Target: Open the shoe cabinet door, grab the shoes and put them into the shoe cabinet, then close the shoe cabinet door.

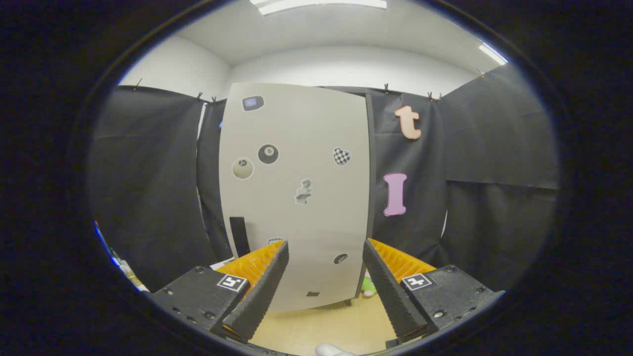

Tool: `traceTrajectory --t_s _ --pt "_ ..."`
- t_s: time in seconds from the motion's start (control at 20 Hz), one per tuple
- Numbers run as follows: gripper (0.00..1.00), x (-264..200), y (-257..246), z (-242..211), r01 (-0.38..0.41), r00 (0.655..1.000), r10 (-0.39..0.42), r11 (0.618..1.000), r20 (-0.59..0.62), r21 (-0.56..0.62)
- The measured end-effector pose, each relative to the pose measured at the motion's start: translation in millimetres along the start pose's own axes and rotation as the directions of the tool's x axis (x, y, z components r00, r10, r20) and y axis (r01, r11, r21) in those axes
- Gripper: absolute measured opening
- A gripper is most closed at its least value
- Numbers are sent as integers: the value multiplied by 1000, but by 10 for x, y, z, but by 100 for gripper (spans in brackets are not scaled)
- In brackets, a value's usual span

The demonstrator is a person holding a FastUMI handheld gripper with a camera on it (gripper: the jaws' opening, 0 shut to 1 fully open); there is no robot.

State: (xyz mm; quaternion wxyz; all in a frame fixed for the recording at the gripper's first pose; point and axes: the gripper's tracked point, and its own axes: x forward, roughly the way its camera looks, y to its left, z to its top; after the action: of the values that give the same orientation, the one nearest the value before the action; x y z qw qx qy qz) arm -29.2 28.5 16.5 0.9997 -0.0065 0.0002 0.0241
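The tongs point(326, 252) stand released, their two fingers point(257, 291) spread wide apart with nothing between them, raised above a pale wooden floor point(316, 326). Just below the gap between the fingers, at the nearest edge of the floor, a small white rounded object point(332, 350) peeks in; what it is cannot be told.

Straight ahead, beyond the fingertips, stands the shoe cabinet point(296, 198), a tall pale grey unit whose door point(316, 128) faces the tongs and appears closed, its dark edge running down the side ahead of the right finger. The door's face carries a scatter of stickers: a billiard eight-ball point(268, 154), a pale round one point(243, 168) beside it, a checkered heart point(341, 156) toward the right finger's side, a small dark rectangle point(252, 103) near the top, and a grey figure point(303, 191) near the middle. A dark vertical strip point(240, 236), perhaps the handle, sits low on the door just above the left finger's tip.

At the foot of the cabinet, just past the right finger, a small green and pink item point(367, 286) rests on the floor; it is too hidden to identify as shoes. Black cloth point(148, 188) hangs on both sides of the cabinet, with white wall and ceiling lights point(316, 5) above.
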Motion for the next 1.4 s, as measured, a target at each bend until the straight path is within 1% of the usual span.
traceTrajectory --t_s 0.3,0.55,0.75,1.1,1.4 --pt "99 -212 -125 273 46 999 -46 999 15 9" --pt "99 -359 -228 265 84 996 -83 996 21 -15" --pt "99 -430 -246 236 91 996 -91 996 12 1" --pt "99 -515 -262 260 104 994 -104 995 18 -11" --pt "98 -528 -206 223 98 995 -98 995 8 -12"
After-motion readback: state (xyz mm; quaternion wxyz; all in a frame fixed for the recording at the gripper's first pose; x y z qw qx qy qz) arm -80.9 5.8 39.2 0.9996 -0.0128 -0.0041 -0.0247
